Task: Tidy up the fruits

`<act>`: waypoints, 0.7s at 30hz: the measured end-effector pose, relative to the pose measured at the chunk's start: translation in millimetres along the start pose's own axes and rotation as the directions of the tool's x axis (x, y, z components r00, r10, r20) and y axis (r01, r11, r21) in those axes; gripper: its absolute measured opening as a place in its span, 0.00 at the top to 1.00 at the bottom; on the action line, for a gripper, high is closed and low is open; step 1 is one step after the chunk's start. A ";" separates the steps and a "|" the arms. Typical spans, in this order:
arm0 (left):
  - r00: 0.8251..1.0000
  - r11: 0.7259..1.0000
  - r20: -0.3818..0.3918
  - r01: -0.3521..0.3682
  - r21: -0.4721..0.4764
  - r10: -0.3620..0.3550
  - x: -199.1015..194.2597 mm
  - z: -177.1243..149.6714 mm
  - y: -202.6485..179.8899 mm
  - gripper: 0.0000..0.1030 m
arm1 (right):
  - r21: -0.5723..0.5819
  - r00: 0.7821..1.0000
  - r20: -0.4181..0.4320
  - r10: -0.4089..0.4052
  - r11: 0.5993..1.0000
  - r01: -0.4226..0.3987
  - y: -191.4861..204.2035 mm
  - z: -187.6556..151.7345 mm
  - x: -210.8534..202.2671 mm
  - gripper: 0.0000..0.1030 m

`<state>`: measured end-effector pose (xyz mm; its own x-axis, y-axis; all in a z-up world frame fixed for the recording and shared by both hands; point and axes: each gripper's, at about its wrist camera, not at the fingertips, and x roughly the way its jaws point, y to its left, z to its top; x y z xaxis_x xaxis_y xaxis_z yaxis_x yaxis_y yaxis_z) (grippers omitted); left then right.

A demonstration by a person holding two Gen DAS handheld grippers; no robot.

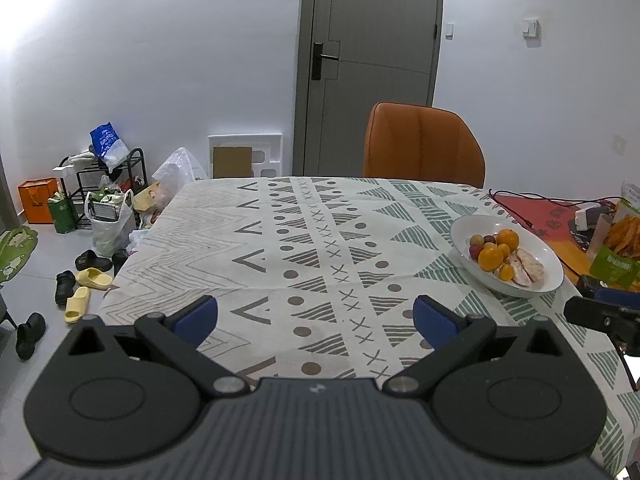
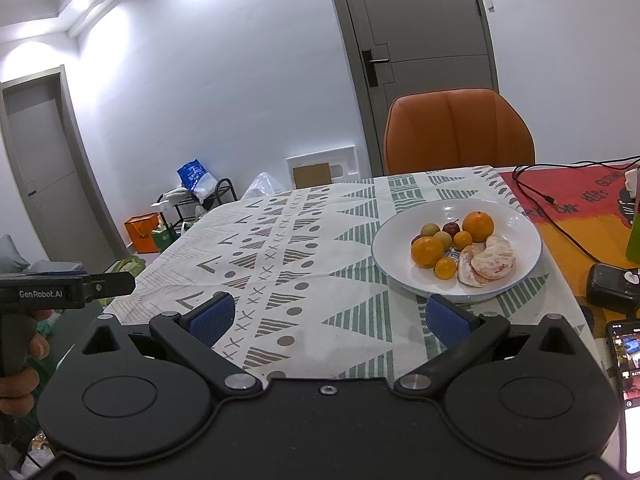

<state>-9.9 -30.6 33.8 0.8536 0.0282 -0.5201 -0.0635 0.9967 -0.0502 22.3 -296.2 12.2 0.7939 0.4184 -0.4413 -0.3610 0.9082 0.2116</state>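
Between the right gripper [image 2: 328,316] fingers: nothing but patterned tablecloth [image 2: 280,264], blue pads spread wide, pinching nothing. Left gripper [image 1: 315,316] same story, fingers wide apart over bare cloth, empty. Both held low and level near the table's near edge, looks like a neutral hover with neither committed to a target. Ahead and right of the right fingers, close: white plate [image 2: 520,276] holding all the visible fruit: two oranges [image 2: 478,226], smaller kumquat-size ones [image 2: 445,268], a dark red plum-like fruit [image 2: 451,227], pale round ones [image 2: 429,229], and peeled citrus segments [image 2: 492,258] at the plate's right side. No fruit seen loose on the cloth. So the fruit already sits gathered on the plate; fits either a sorted end state or a pile waiting to be laid out, can't tell which. Plate is far right of the left fingers, so the right side has the natural reach. Beyond the plate: orange chair [image 2: 460,132], cables [image 2: 560,216] on a red mat [image 2: 580,188].
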 end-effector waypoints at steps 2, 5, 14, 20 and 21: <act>1.000 1.000 0.001 0.001 0.000 -0.001 0.1 0.2 0.8 0.00 | 0.000 1.000 0.000 0.000 1.000 0.000 0.0 0.0 0.0 0.00; 1.000 1.000 0.003 0.003 0.000 -0.003 -0.8 0.2 0.6 0.00 | -0.001 1.000 0.001 0.000 1.000 0.000 -0.5 0.1 0.1 0.00; 1.000 1.000 0.004 0.006 0.002 -0.006 -1.6 0.4 0.8 0.00 | 0.001 1.000 0.000 -0.003 1.000 0.003 -3.5 0.5 -0.3 0.00; 1.000 1.000 0.004 0.004 0.004 -0.004 -0.4 0.5 0.1 0.00 | 0.003 1.000 0.001 -0.004 1.000 0.004 -3.7 0.3 0.3 0.00; 1.000 1.000 0.004 0.004 0.002 -0.004 -0.3 0.7 -0.6 0.00 | 0.004 1.000 0.001 -0.005 1.000 0.005 -4.6 0.4 0.3 0.00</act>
<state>-9.8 -31.2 34.6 0.8559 0.0242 -0.5165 -0.0588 0.9970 -0.0508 24.4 -300.2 11.4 0.7962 0.4135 -0.4417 -0.3545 0.9104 0.2131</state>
